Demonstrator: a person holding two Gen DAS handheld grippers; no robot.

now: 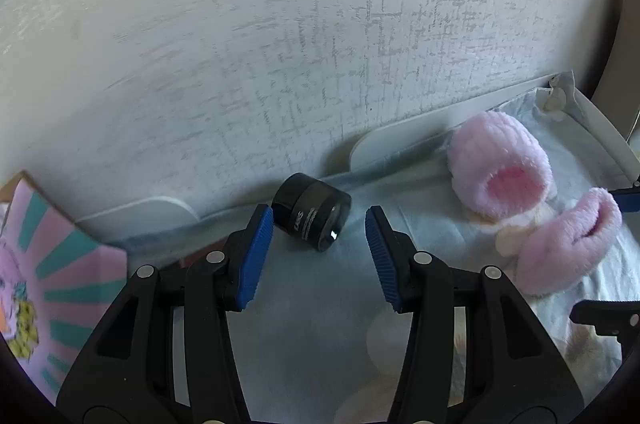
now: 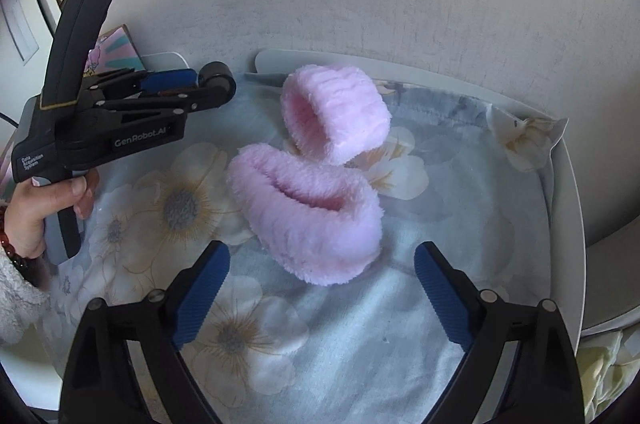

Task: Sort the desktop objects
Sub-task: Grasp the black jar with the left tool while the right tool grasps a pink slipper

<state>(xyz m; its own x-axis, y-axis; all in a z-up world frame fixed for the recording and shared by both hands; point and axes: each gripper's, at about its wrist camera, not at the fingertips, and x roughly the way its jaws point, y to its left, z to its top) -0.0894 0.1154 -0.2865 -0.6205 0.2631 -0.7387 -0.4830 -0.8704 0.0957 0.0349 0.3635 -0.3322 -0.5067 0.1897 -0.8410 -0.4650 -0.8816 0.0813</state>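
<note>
A small black jar (image 1: 308, 214) lies on its side on the floral cloth, near the tray's back rim. My left gripper (image 1: 319, 214) has it between its blue fingertips; the left pad is at the jar's edge and a gap shows at the right pad. The right wrist view shows the same left gripper (image 2: 200, 82) from the side, with the black jar (image 2: 218, 78) at its tips. Two fluffy pink wristbands lie on the cloth, one near (image 2: 304, 212), one further back (image 2: 336, 108). My right gripper (image 2: 322, 248) stands open just short of the near band.
A white tray (image 2: 568, 204) lined with a pale blue floral cloth (image 2: 340, 344) holds everything, against a grey wall. A pink cartoon card (image 1: 60, 284) leans at the left. A person's hand (image 2: 36, 208) holds the left gripper's handle. The pink bands (image 1: 500, 168) lie right of the jar.
</note>
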